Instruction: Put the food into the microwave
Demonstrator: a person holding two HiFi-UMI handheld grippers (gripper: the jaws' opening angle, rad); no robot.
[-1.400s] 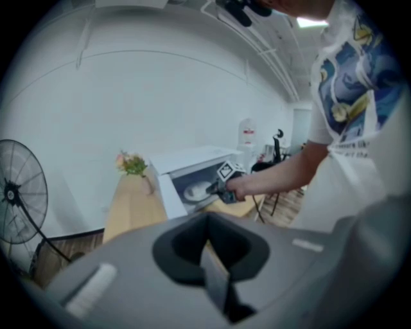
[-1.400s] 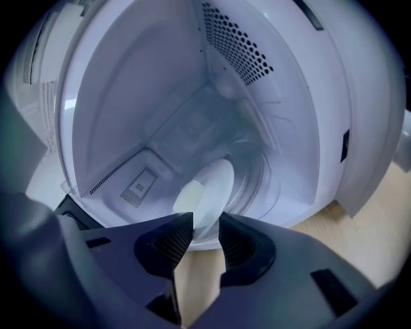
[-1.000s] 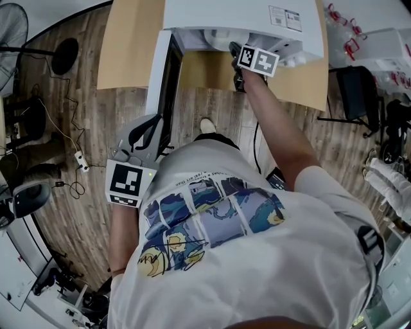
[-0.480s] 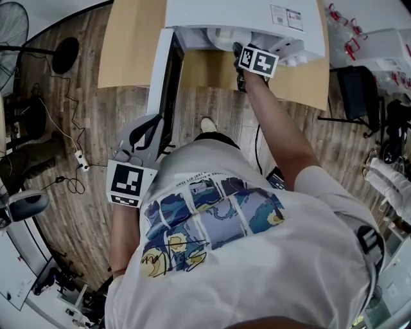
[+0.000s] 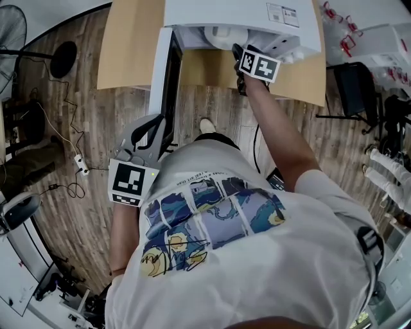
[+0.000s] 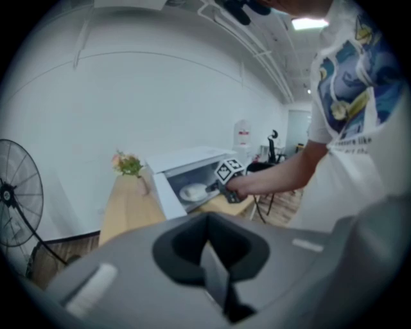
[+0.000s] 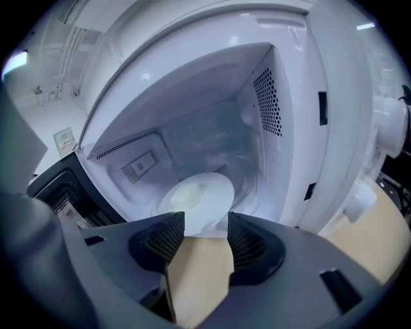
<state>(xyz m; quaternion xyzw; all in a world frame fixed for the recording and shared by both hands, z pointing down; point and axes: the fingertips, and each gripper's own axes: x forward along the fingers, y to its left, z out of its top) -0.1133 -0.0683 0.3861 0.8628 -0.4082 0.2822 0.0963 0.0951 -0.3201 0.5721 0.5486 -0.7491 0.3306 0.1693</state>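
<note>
The white microwave (image 5: 244, 13) stands on a wooden table with its dark door (image 5: 171, 77) swung open to the left. Inside the cavity lies a white plate (image 7: 199, 196) with pale food (image 7: 185, 193) on it; the plate (image 6: 192, 191) also shows from afar in the left gripper view. My right gripper (image 7: 205, 222) is at the microwave's mouth (image 5: 239, 51), open, its jaws just short of the plate and nothing between them. My left gripper (image 5: 146, 132) hangs low beside the door's near end, shut and empty (image 6: 207, 257).
The wooden table (image 5: 131, 45) juts out on both sides of the microwave. A fan (image 5: 13, 26) and cables (image 5: 70, 154) are on the floor at left, a black chair (image 5: 356, 90) at right. A flower vase (image 6: 128, 164) stands on the table's far end.
Almost nothing differs. The right gripper stays at the microwave opening, its marker cube shifted slightly toward me. The left gripper has not moved.
</note>
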